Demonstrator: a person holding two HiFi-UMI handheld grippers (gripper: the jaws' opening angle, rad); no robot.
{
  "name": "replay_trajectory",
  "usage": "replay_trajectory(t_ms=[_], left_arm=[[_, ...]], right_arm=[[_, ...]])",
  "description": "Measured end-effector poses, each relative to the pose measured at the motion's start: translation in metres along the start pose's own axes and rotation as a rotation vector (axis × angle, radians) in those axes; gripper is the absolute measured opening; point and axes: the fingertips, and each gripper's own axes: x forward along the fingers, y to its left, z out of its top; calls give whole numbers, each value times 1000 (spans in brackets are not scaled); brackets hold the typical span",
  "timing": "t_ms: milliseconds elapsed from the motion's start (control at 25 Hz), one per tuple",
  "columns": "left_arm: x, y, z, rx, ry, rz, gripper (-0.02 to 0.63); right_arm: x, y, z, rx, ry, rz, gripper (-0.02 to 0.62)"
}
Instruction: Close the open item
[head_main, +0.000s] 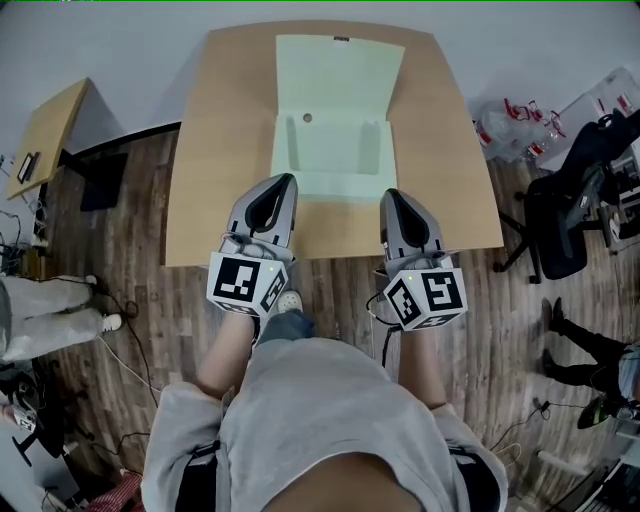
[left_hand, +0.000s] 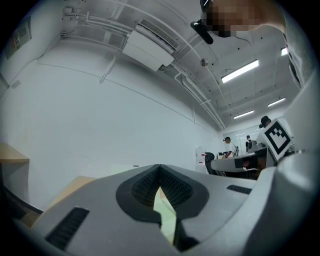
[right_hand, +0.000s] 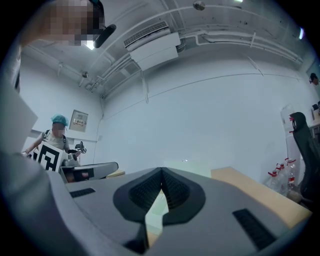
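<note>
A light wooden table stands on a plank floor, with a white wall beyond it. On the table lies the pale green box, open, its lid folded back flat on the far side of the tray. The 2 grippers sit level at the box's near edge, the left gripper by its near-left corner and the right gripper by its near-right corner. Whether either touches the box cannot be told. Both have their jaws pressed together at the tips, gripping nothing. A black office chair stands well to the right of the box.
</note>
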Motion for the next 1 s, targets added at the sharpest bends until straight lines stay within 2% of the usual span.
replay_trajectory(t_ms=[560, 1000], left_arm=[[44, 60, -4, -13, -4, -97, 12], [58, 86, -4, -33, -8, -134, 12]], right_arm=[[65, 4, -2, 6, -19, -89, 8], [91, 10, 1, -7, -10, -110, 8]])
